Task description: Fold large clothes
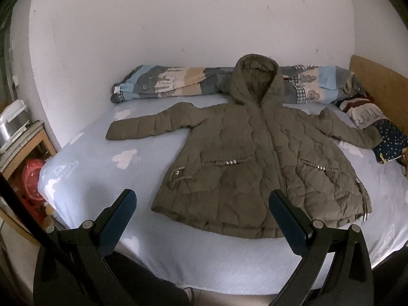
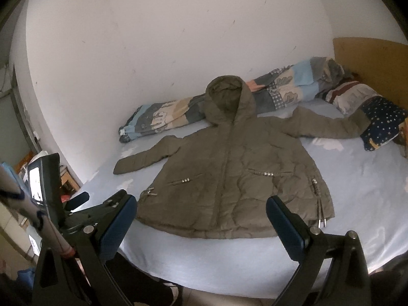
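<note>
Left wrist view: olive hooded jacket [image 1: 255, 163] lies spread flat on the bed [image 1: 89, 178]; left gripper [image 1: 202, 204] and right gripper [image 2: 201, 206] both released, above the near edge.

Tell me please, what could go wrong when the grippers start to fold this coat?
1. The puffy jacket is thick and quilted; the open left gripper and right gripper may catch only the top layer, so folds could spring back.
2. One sleeve end touches the star-patterned pillow; pulling that sleeve might drag the pillow.
3. The hood leans on the rolled quilt, so it could snag or fold unevenly.
</note>
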Tool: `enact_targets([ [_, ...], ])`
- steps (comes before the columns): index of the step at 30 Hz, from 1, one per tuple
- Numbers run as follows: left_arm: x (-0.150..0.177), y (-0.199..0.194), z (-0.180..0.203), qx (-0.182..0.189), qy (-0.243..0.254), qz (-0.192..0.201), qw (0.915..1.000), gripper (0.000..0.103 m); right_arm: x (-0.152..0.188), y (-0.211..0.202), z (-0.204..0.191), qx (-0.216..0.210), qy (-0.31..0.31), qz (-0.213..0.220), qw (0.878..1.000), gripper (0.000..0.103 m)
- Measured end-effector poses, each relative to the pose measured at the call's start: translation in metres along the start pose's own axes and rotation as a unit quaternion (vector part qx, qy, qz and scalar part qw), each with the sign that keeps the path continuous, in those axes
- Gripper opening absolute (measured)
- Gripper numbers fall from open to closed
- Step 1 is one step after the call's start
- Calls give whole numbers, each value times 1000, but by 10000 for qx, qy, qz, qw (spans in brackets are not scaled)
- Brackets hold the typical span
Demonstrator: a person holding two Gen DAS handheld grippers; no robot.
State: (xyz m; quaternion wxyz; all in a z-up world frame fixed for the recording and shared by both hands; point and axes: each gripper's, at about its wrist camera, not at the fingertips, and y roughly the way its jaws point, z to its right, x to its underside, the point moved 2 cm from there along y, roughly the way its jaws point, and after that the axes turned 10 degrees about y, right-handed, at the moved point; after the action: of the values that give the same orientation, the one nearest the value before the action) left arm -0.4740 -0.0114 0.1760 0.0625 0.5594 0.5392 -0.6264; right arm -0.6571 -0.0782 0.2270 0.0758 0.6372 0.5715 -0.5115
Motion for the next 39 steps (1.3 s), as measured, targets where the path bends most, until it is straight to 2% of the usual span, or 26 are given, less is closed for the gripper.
enact_targets([
  [39,4,10,10,-3,119,-113,9999,103,15,14,13,76,-142,-161,9997,103],
])
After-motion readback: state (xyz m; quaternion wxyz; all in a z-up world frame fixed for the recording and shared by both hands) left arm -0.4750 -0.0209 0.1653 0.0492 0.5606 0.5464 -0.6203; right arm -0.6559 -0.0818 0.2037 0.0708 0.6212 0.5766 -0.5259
